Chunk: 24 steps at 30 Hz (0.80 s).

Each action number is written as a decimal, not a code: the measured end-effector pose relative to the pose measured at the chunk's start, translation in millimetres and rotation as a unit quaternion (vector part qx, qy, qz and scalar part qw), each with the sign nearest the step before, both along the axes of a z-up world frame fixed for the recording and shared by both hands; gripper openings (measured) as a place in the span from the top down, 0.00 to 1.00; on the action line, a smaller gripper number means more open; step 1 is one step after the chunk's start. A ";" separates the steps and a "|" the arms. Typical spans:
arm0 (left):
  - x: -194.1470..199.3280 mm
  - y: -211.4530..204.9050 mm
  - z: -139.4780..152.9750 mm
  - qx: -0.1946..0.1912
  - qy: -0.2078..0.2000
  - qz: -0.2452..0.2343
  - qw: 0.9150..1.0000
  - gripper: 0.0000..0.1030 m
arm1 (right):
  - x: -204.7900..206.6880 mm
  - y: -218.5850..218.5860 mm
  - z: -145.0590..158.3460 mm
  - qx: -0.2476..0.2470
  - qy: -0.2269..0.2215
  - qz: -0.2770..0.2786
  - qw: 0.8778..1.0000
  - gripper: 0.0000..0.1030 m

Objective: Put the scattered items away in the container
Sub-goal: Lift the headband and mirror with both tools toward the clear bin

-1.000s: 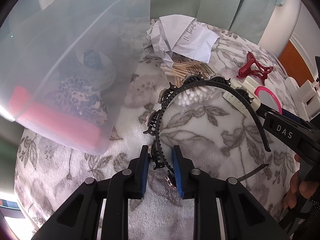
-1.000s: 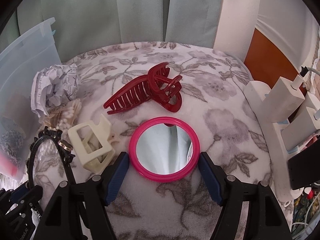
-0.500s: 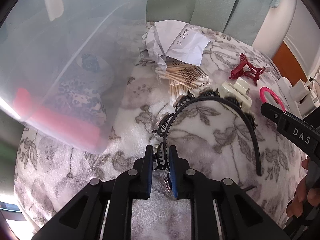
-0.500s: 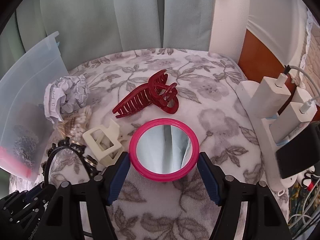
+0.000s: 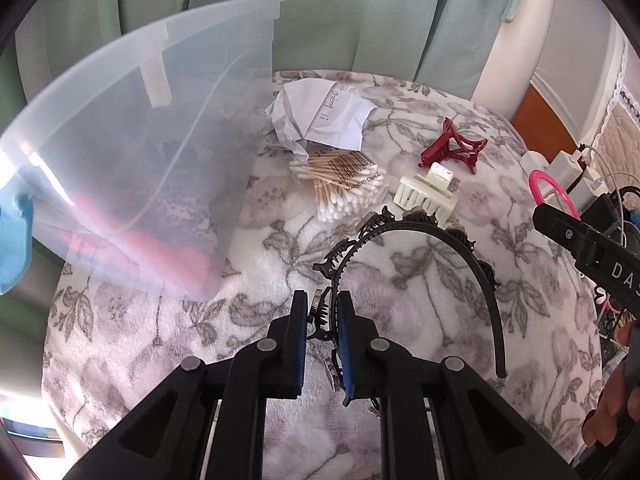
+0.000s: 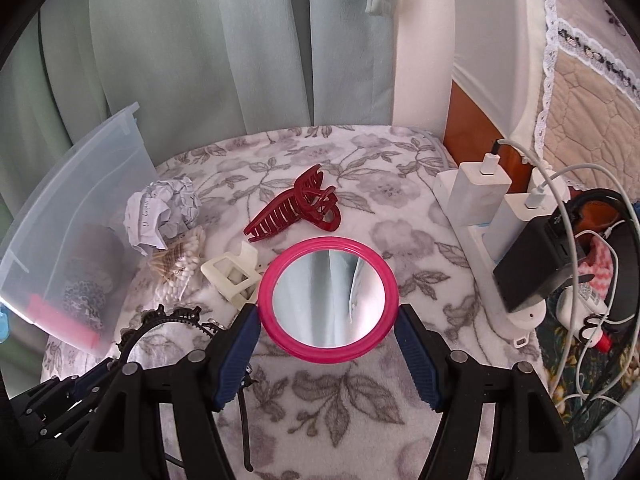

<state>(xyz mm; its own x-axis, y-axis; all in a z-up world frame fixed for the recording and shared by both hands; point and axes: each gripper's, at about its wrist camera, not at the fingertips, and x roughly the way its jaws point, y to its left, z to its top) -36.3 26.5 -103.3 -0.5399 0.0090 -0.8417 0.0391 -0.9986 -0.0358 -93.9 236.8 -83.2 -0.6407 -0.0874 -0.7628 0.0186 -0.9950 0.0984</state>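
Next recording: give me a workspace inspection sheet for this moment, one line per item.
Surface: floral blanket, soft, uneven.
Job's things: clear container at left, partly filled; black headband; pink mirror; red claw clip; cream clip; cotton swabs; crumpled paper.
Clutter: nothing seen beyond these.
Grippers: left gripper has just been closing and is shut on the headband's end; right gripper clamps the mirror rim.
Cables: white charger leads at right, beside the blanket.
Surroundings: green curtains behind; power strip with adapters at right.
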 end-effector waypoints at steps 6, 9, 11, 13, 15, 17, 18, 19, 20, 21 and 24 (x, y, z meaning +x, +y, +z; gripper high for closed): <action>-2.1 11.3 22.2 0.010 0.033 -0.014 0.999 0.86 | 13.5 0.5 23.5 -0.001 0.022 -0.004 1.000 0.30; 3.2 13.4 40.4 0.011 0.056 -0.021 0.998 0.86 | 21.3 1.4 39.1 -0.011 0.038 -0.010 0.999 0.30; 7.4 12.8 52.8 0.019 0.072 -0.022 0.997 0.86 | 26.8 -0.2 50.8 -0.013 0.051 -0.008 0.999 0.30; 12.4 10.4 64.9 0.027 0.087 -0.022 0.996 0.86 | 32.3 -5.1 61.9 -0.009 0.062 -0.003 0.998 0.30; 18.5 5.7 78.2 0.033 0.101 -0.021 0.994 0.86 | 37.8 -9.1 72.2 -0.011 0.072 0.001 0.997 0.30; 21.4 1.4 88.8 0.040 0.114 -0.019 0.993 0.86 | 42.9 -14.2 82.4 -0.010 0.083 0.006 0.996 0.30; 22.7 -1.4 93.8 0.044 0.120 -0.017 0.992 0.86 | 45.1 -16.7 87.7 -0.009 0.088 0.009 0.996 0.30; 23.8 -4.1 98.4 0.046 0.125 -0.015 0.991 0.86 | 46.7 -18.9 93.4 -0.009 0.094 0.011 0.995 0.30; 24.6 -7.2 102.6 0.048 0.130 -0.012 0.990 0.86 | 48.4 -20.9 98.6 -0.011 0.098 0.013 0.995 0.30; 25.8 -11.1 106.7 0.052 0.135 -0.008 0.989 0.86 | 50.0 -22.6 103.4 -0.012 0.102 0.014 0.995 0.30; 29.2 -24.4 117.6 0.061 0.149 0.005 0.987 0.86 | 54.4 -29.6 118.0 -0.013 0.117 0.020 0.993 0.30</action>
<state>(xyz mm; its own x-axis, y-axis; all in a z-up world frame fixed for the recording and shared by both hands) -7.1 2.1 14.3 -0.7641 0.0940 -0.6382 0.0185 -0.9857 -0.1674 -39.5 207.3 34.8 -0.7960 -0.1336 -0.5904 0.0826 -0.9902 0.1127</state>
